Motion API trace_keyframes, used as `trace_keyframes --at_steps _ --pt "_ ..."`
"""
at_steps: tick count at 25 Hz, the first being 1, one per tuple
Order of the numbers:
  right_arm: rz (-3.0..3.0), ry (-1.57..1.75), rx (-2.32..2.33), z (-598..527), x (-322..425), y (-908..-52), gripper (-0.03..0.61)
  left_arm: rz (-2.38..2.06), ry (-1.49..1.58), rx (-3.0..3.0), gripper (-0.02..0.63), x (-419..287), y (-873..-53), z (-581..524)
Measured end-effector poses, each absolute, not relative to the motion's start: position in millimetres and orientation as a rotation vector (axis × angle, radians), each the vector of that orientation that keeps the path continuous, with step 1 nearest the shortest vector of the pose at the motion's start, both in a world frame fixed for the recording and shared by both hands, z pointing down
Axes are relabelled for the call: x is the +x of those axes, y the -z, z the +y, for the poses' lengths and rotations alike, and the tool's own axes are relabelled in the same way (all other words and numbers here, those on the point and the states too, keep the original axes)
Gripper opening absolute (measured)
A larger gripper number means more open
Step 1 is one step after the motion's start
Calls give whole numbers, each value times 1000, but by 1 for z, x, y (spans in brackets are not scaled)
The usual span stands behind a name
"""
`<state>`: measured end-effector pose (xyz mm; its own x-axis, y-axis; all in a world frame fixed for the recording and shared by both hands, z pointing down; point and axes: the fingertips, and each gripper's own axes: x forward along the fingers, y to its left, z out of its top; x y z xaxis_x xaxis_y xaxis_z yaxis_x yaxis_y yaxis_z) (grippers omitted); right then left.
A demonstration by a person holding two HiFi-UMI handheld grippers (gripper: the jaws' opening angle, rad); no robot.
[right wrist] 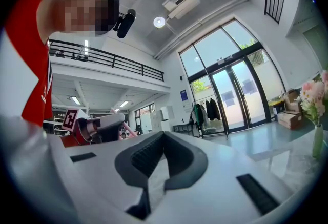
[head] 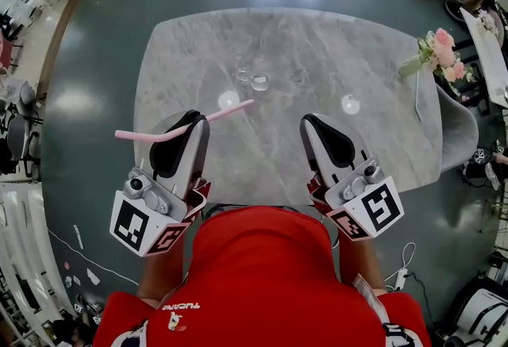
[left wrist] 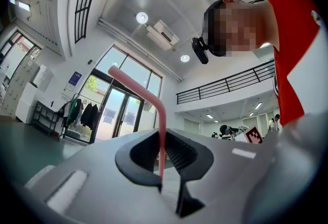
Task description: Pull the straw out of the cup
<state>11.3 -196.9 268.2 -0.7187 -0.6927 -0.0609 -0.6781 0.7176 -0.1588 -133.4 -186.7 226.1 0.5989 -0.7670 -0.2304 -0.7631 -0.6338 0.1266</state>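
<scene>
A pink bent straw [head: 227,110] is clear of the cup and lies crosswise in the air above the table's near part. My left gripper [head: 194,122] is shut on it near its middle. In the left gripper view the straw [left wrist: 162,130] rises from between the pads and bends off to the upper left, with my left gripper [left wrist: 163,169] pinching it. The clear glass cup [head: 258,81] stands near the middle of the marble table [head: 373,59], beyond both grippers. My right gripper [head: 314,125] is shut and empty at the near right; the right gripper view shows my right gripper [right wrist: 156,171] holding nothing.
A vase of pink flowers [head: 439,52] stands at the table's right edge, also seen as flowers [right wrist: 314,96] in the right gripper view. A grey chair [head: 458,129] sits at the right side. The person's red shirt [head: 262,274] fills the near foreground.
</scene>
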Motion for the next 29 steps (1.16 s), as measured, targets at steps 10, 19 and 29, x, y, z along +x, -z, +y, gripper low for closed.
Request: trace_keyframes --at_steps 10,19,29 --pt "2801 180 -1190 -193 19 -272 0 -1317 419 2787 37 -132 -231 -190" --pt "2793 181 -1215 -191 26 -273 0 -1303 428 2788 37 -129 -233 -194" --pt "2793 178 -1204 -188 27 -272 0 -1312 428 2786 37 -128 -232 -191"
